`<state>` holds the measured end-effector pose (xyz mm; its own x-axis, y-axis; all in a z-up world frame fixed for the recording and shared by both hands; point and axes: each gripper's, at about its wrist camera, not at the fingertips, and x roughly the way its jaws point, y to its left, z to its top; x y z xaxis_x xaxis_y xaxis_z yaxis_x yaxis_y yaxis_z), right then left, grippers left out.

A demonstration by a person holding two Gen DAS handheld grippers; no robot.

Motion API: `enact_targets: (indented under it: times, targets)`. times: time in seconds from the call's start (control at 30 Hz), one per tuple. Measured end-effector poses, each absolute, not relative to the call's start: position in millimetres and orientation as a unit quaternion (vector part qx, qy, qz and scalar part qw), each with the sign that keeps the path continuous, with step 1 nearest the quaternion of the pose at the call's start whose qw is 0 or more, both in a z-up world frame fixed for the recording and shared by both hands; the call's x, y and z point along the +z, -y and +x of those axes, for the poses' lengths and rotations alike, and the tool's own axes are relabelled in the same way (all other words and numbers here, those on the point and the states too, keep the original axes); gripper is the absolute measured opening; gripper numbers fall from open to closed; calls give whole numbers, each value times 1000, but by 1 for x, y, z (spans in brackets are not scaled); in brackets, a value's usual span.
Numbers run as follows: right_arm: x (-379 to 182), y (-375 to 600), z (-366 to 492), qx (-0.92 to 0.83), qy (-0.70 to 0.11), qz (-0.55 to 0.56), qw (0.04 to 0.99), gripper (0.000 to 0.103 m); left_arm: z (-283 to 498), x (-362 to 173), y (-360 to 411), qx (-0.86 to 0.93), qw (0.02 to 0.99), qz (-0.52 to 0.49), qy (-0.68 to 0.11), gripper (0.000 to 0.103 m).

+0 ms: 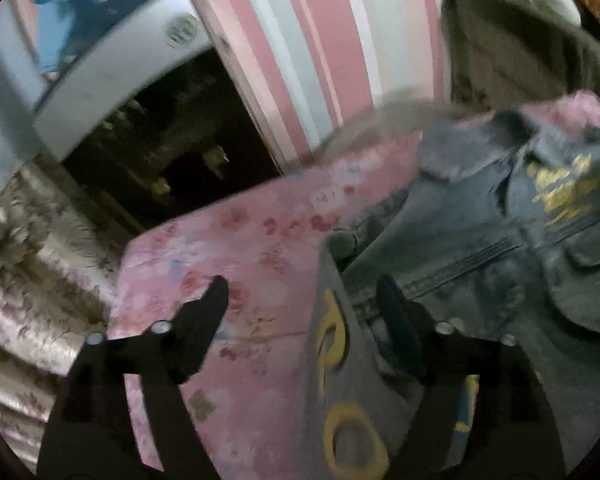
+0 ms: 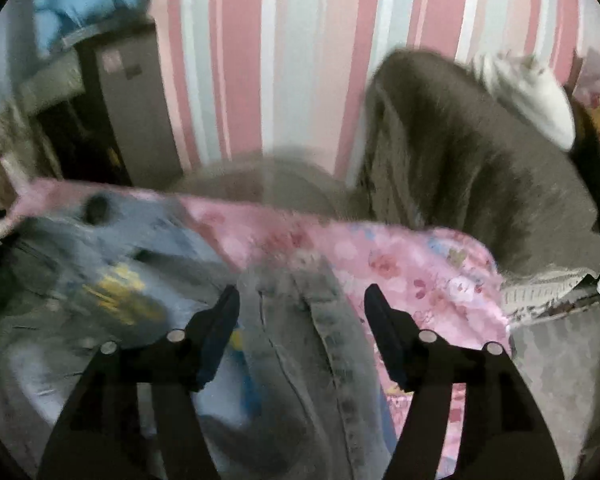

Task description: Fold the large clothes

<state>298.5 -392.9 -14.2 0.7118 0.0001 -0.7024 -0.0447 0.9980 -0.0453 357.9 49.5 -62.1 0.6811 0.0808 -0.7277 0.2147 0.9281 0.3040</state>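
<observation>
A grey-blue denim jacket (image 1: pixel 500 248) with yellow print lies on a pink floral sheet (image 1: pixel 260 248). In the left wrist view my left gripper (image 1: pixel 302 300) is open, its fingers spread either side of the jacket's left edge, where a part with yellow lettering (image 1: pixel 332 360) lies. In the right wrist view the jacket (image 2: pixel 112 280) lies at the left and a denim sleeve or folded part (image 2: pixel 300 340) runs between the open fingers of my right gripper (image 2: pixel 302 304). The pink sheet (image 2: pixel 420 272) shows beyond it. Both views are blurred.
A pink and white striped wall (image 1: pixel 300 40) stands behind. A dark olive garment with a pale fur trim (image 2: pixel 480 152) lies at the back right. A white appliance (image 1: pixel 120 64) and a dark gap (image 1: pixel 172 152) are at the left, beside a patterned cover (image 1: pixel 32 280).
</observation>
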Motion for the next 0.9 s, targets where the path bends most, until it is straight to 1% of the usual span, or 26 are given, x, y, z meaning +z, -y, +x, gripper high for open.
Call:
enact_targets:
  times: [0.1, 0.17, 0.23, 0.33, 0.5, 0.63, 0.77, 0.8, 0.83, 0.87, 0.9]
  targets:
    - [18, 385, 259, 18, -334, -25, 942, 65, 323, -39, -50, -39, 908, 161, -385, 78]
    - [30, 374, 229, 34, -318, -24, 947, 65, 287, -24, -48, -38, 917, 142, -371, 83]
    - [29, 366, 202, 45, -314, -25, 948, 65, 254, -17, -46, -41, 923, 130, -360, 89]
    - [6, 350, 156, 47, -326, -21, 944, 65, 203, -16, -43, -52, 926, 108, -358, 93]
    - [-47, 345, 109, 56, -373, 9, 926, 65, 143, -46, -45, -58, 916, 93, -386, 93]
    - [-74, 342, 95, 43, -391, 1, 919, 65, 116, -67, -57, -57, 909, 72, -408, 93]
    - [-101, 348, 103, 40, -411, 18, 910, 65, 106, -93, -56, -84, 896, 57, -432, 93]
    - [-107, 348, 105, 45, -415, 26, 908, 65, 107, -100, -53, -89, 893, 58, -438, 92]
    - [-112, 349, 108, 50, -419, 32, 906, 65, 109, -109, -49, -97, 888, 57, -445, 85]
    - [-119, 347, 111, 53, -424, 35, 903, 63, 111, -115, -46, -103, 885, 55, -451, 79]
    - [-122, 346, 111, 56, -425, 35, 903, 50, 113, -118, -43, -111, 883, 50, -454, 67]
